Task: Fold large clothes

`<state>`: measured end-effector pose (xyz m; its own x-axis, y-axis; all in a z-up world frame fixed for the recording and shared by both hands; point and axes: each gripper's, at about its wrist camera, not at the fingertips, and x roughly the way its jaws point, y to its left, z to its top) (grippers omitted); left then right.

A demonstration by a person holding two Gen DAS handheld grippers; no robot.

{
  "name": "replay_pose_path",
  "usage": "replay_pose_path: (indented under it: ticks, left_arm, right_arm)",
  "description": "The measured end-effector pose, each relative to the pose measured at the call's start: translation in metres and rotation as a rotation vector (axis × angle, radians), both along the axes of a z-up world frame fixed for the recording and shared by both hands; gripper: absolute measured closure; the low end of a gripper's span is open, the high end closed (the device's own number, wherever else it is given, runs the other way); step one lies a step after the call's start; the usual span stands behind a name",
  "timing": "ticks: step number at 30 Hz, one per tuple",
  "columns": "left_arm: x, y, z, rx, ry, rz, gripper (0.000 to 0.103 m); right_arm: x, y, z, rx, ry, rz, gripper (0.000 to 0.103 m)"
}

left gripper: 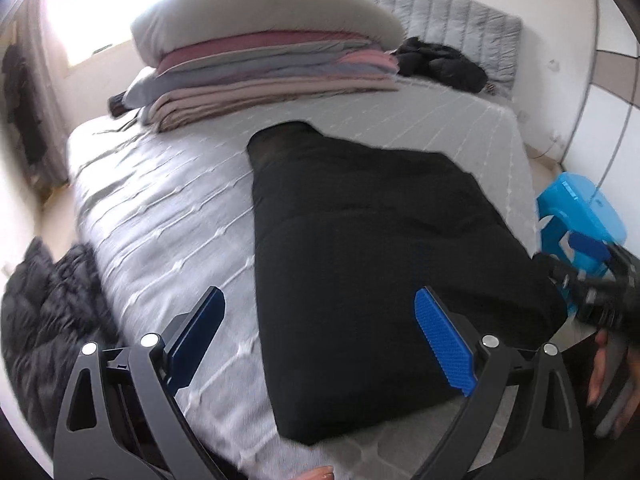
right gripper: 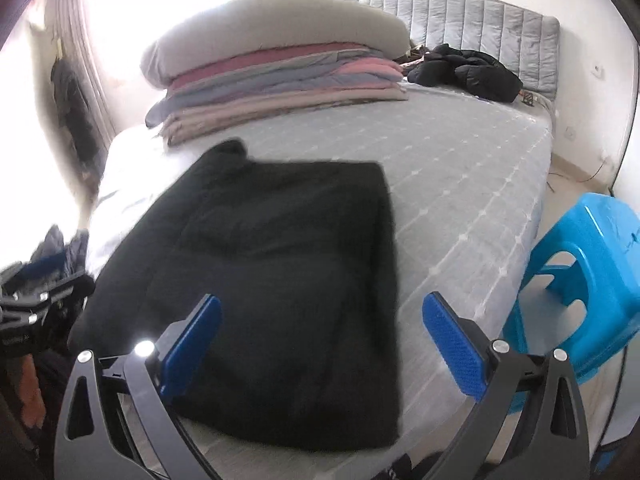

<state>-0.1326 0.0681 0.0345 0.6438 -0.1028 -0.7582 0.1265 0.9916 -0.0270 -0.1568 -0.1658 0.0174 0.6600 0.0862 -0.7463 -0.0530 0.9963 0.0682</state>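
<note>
- Across the bed point(left gripper: 160, 208), with its grey quilted cover, the black garment point(left gripper: 360, 240) lies flat near the foot edge, already folded into a long neat slab; one narrower end pokes out towards the headboard.
- At the head end sits a stack of folded bedding point(right gripper: 280, 80) topped by a pillow, and a crumpled black jacket point(right gripper: 468, 70) lies beside it, not yet folded.
- I judge the main lengthwise folds done; what seems left is a crosswise fold, and perhaps the jacket.
- Beside the bed stands a blue plastic stool point(right gripper: 580, 280), nothing on it; I see no containers.
- My left gripper point(left gripper: 320, 344) hovers over the garment's near end, jaws spread wide, holding nothing.
- My right gripper point(right gripper: 320, 352) is likewise wide apart and empty above the near edge.
</note>
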Motion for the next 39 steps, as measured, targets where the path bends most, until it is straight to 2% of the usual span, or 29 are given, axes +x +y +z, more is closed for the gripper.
replay_pose_path:
  ticks: [3,5,7,9,10,12,14,15,16,18,20,23,24,26,27,28,29,30,31,32,33,36,39]
  left_arm:
    - [-0.012,-0.003,0.006,0.004,-0.012,0.014,0.01]
    - [-0.014,0.002,0.007,0.001,-0.012,0.022,0.01]
    - [-0.01,0.014,0.006,-0.051,0.024,0.019,0.01]
    - [0.005,0.036,0.002,-0.19,0.109,-0.017,0.01]
    - [0.021,0.054,-0.006,-0.309,0.186,-0.044,0.01]
    - [0.049,0.08,-0.025,-0.481,0.285,-0.092,0.01]
    - [0.071,0.098,-0.044,-0.575,0.356,-0.077,0.01]
    - [0.084,0.109,-0.057,-0.668,0.399,-0.079,0.01]
    - [0.092,0.114,-0.065,-0.722,0.428,-0.082,0.01]
    - [0.107,0.112,-0.081,-0.768,0.478,-0.098,0.01]
    - [0.116,0.104,-0.091,-0.749,0.498,-0.094,0.009]
    - [0.13,0.088,-0.115,-0.749,0.583,-0.081,0.008]
    - [0.132,0.084,-0.122,-0.759,0.606,-0.083,0.008]
    - [0.134,0.077,-0.125,-0.739,0.598,-0.092,0.007]
    - [0.133,0.077,-0.125,-0.732,0.589,-0.091,0.016]
    - [0.131,0.077,-0.121,-0.697,0.566,-0.087,0.022]
    - [0.127,0.074,-0.112,-0.641,0.527,-0.101,0.034]
    - [0.121,0.068,-0.1,-0.582,0.478,-0.115,0.045]
    - [0.117,0.063,-0.09,-0.534,0.445,-0.129,0.049]
    - [0.113,0.057,-0.076,-0.47,0.398,-0.146,0.056]
    - [0.112,0.054,-0.069,-0.439,0.376,-0.151,0.058]
    - [0.112,0.054,-0.031,-0.328,0.27,-0.166,0.061]
    - [0.127,0.083,0.001,-0.285,0.205,-0.155,0.061]
  right_arm:
    - [-0.014,0.015,0.001,0.022,-0.006,0.031,0.006]
    - [-0.01,0.007,0.003,0.052,0.008,0.027,0.006]
    - [0.005,-0.025,0.002,0.192,0.079,0.004,0.006]
    - [0.027,-0.054,-0.007,0.281,0.174,-0.007,0.006]
    - [0.038,-0.069,-0.012,0.328,0.21,-0.015,0.006]
    - [0.064,-0.099,-0.028,0.389,0.314,-0.04,0.006]
    - [0.085,-0.119,-0.046,0.517,0.402,-0.018,0.006]
    - [0.093,-0.124,-0.056,0.595,0.444,-0.005,0.006]
    - [0.101,-0.126,-0.066,0.655,0.487,0.01,0.006]
    - [0.11,-0.124,-0.08,0.669,0.529,0.011,0.006]
    - [0.12,-0.117,-0.095,0.677,0.574,0.031,0.006]
    - [0.128,-0.099,-0.121,0.794,0.633,0.082,0.006]
    - [0.131,-0.092,-0.125,0.819,0.633,0.098,0.006]
    - [0.133,-0.084,-0.125,0.833,0.617,0.112,0.006]
    - [0.133,-0.082,-0.126,0.829,0.605,0.112,0.009]
    - [0.132,-0.081,-0.126,0.822,0.599,0.116,0.021]
    - [0.131,-0.08,-0.124,0.821,0.589,0.127,0.035]
    - [0.129,-0.08,-0.119,0.839,0.563,0.141,0.043]
    - [0.127,-0.077,-0.11,0.835,0.525,0.165,0.05]
    - [0.127,-0.074,-0.103,0.823,0.5,0.178,0.052]
    - [0.125,-0.071,-0.095,0.828,0.47,0.193,0.054]
    - [0.126,-0.059,-0.079,0.866,0.392,0.245,0.056]
    - [0.144,-0.037,-0.066,0.906,0.33,0.288,0.056]
